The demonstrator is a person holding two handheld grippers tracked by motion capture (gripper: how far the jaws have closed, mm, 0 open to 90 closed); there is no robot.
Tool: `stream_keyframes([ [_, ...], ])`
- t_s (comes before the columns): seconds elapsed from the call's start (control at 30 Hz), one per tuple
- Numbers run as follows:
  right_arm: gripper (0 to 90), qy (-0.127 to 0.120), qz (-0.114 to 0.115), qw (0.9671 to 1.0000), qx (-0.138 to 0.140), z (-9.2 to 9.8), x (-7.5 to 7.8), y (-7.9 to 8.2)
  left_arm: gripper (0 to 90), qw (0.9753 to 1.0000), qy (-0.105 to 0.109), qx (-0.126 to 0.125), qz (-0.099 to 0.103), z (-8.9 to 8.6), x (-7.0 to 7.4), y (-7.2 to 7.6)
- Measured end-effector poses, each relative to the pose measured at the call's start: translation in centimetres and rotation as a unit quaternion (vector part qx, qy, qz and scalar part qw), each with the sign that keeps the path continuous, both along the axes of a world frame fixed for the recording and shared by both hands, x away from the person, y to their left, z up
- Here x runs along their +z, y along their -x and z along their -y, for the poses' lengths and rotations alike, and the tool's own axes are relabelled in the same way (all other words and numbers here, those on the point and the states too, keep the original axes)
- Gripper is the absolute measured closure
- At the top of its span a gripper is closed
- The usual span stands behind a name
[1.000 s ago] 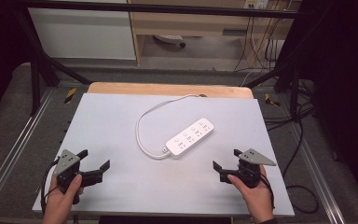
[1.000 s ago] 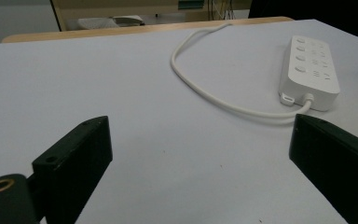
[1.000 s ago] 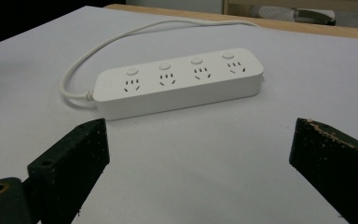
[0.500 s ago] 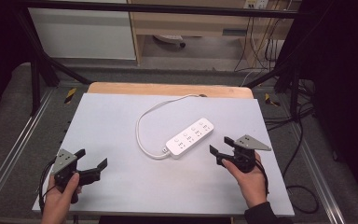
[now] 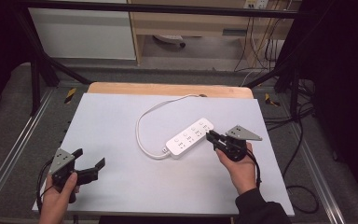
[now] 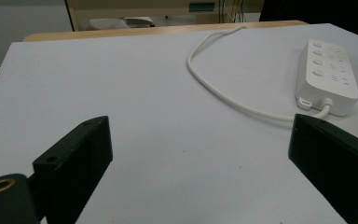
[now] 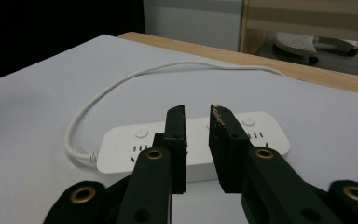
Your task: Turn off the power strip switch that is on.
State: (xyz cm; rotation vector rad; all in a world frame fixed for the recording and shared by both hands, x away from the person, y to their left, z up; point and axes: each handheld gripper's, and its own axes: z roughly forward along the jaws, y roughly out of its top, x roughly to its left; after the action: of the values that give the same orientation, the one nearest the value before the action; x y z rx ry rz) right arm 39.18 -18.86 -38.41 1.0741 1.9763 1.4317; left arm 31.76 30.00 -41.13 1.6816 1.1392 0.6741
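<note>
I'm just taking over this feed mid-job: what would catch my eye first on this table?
The white power strip lies near the middle of the pale table, its white cord looping off toward the far edge. The right tool is right at the strip's near side, jaws almost together with a narrow gap. The left tool sits wide open near the front left corner.

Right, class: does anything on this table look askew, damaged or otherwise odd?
Nothing looks damaged or spilled. The power strip lies at a slant to the table edges, and its cord loops loosely and runs off the far edge. The right gripper is at the strip's near side, jaws nearly closed; the left gripper is open, well apart.
</note>
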Motion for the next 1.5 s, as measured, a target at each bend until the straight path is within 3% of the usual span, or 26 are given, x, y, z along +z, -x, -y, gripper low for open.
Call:
stream_keyframes([
  [0.43, 90.0, -0.012, 0.002, 0.9999, -0.003, -1.1, 0.2, -2.1, 6.1, 1.0, -0.005, -0.005, -0.002, 0.3, 0.0, 0.1],
  [1.5, 90.0, -0.008, 0.007, 0.9999, -0.006, -2.4, -0.1, -3.9, 6.1, 0.9999, -0.008, -0.007, -0.001, 0.4, -0.1, 0.1],
])
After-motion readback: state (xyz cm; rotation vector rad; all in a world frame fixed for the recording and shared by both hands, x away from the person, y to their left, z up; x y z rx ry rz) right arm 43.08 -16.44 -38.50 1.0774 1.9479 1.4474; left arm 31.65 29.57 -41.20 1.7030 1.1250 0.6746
